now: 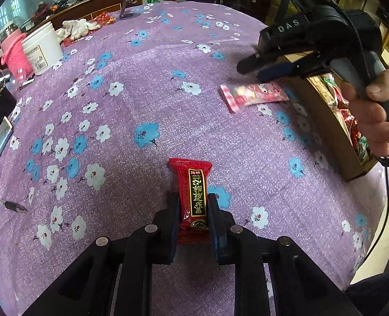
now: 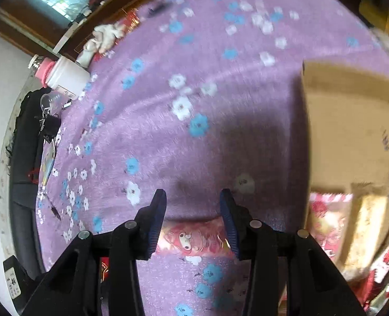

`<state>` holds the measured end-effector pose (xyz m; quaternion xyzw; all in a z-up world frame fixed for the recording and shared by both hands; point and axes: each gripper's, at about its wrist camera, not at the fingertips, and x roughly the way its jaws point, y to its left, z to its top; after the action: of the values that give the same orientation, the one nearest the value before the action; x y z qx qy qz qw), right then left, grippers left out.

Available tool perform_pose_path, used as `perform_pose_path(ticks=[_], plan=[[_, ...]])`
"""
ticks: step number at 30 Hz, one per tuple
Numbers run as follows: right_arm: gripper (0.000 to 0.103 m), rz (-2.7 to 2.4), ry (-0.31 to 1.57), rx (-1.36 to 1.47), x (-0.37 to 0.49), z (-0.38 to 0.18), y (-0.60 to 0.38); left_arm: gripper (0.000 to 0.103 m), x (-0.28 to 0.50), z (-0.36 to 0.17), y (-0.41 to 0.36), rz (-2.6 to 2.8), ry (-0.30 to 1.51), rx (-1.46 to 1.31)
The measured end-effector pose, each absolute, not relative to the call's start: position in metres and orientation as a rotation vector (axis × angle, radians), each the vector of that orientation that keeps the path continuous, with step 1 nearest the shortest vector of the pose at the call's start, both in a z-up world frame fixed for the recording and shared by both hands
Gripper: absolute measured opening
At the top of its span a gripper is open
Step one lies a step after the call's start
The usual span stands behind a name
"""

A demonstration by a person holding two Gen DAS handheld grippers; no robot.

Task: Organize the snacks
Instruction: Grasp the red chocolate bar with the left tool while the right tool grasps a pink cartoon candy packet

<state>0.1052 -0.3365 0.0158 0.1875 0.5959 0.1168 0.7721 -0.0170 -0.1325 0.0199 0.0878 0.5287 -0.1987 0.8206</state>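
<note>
Left wrist view: left hand-held gripper clamped on a red snack packet near the bench's front edge, pink snack packet beside the cardboard box at the right edge, right hand-held gripper just above it; right wrist view: right hand-held gripper partly open, jaws astride the pink snack packet, contact unclear.

White letters "DAS" on the right gripper body

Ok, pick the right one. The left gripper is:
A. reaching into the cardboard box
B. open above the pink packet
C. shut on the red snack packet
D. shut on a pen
C: the left gripper pinches the red snack packet between its blue pads, above the floral cloth.
</note>
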Motion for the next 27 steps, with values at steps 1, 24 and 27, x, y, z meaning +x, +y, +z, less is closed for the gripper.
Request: perform_pose_path(ticks=[1, 24, 27], plan=[[0.041, 0.252, 1.294, 0.414, 0.100, 0.017, -0.336, 0.019, -0.017, 0.020, -0.133, -0.422, 1.124, 0.187], [0.021, 0.205, 1.256, 0.222, 0.018, 0.034, -0.296, 0.019, -0.015, 0.024, -0.135, -0.388, 1.066, 0.185], [0.022, 0.234, 1.232, 0.267, 0.000, 0.043, -0.296, 0.019, -0.018, 0.031, -0.138, -0.391, 1.050, 0.181]])
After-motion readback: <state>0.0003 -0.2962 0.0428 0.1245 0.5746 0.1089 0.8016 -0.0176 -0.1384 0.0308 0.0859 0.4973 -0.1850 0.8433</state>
